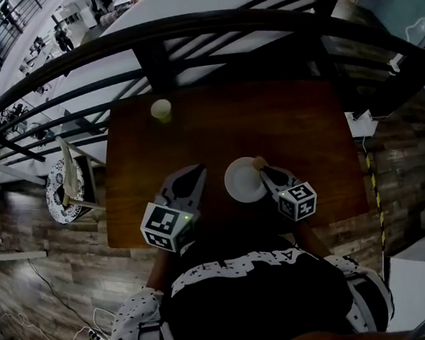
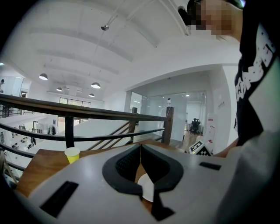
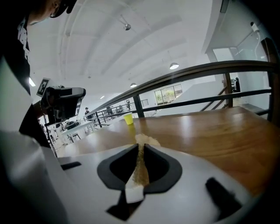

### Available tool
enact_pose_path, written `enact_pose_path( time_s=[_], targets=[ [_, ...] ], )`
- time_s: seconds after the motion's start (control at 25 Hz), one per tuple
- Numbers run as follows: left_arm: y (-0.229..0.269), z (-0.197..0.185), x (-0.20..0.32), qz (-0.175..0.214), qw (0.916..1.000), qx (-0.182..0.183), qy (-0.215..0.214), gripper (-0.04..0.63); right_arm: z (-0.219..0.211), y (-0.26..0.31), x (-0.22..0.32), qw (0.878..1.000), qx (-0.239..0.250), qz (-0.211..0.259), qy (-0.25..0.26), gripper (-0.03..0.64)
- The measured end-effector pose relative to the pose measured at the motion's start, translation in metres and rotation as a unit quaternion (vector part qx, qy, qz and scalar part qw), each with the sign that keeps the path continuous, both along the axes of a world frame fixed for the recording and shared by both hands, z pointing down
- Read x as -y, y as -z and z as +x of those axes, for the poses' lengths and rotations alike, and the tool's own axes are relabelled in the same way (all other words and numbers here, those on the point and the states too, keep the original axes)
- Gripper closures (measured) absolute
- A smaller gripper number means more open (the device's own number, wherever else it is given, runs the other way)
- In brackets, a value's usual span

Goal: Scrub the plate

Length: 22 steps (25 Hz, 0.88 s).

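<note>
A white plate (image 1: pixel 244 181) lies on the brown table (image 1: pixel 291 126) near its front edge. My right gripper (image 1: pixel 265 173) is at the plate's right rim and is shut on a tan scrub pad (image 1: pixel 257 164). In the right gripper view the pad (image 3: pixel 140 164) runs between the closed jaws and sticks out past my right gripper (image 3: pixel 140 146). My left gripper (image 1: pixel 195 173) sits just left of the plate. Its jaws meet with nothing visibly between them at my left gripper (image 2: pixel 140 146). A piece of the plate (image 2: pixel 145 186) shows below them.
A yellow cup (image 1: pixel 161 110) stands near the table's far left edge, well away from the plate. A black railing (image 1: pixel 204 29) runs beyond the far edge. A chair with a patterned cushion (image 1: pixel 66 191) stands left of the table.
</note>
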<state>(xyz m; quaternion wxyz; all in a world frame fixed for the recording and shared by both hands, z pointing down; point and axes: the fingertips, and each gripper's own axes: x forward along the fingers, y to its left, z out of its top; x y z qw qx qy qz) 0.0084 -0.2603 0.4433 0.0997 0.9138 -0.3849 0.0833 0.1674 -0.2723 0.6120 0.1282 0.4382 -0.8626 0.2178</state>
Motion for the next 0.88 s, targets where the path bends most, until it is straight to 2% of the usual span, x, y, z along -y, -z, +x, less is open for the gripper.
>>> enact_pose_path(
  time_s=[0.36,0.88],
  targets=[
    [-0.001,-0.003,-0.001,-0.001,1.0000,-0.003,0.002,0.581,-0.006,-0.009,-0.005,1.000,-0.015,-0.015,0.007,0.568],
    [0.000,-0.003,-0.003,0.001,1.0000,-0.006,-0.004,0.581,-0.012,-0.008,-0.014,1.000,-0.011,-0.022,0.004,0.568]
  ],
)
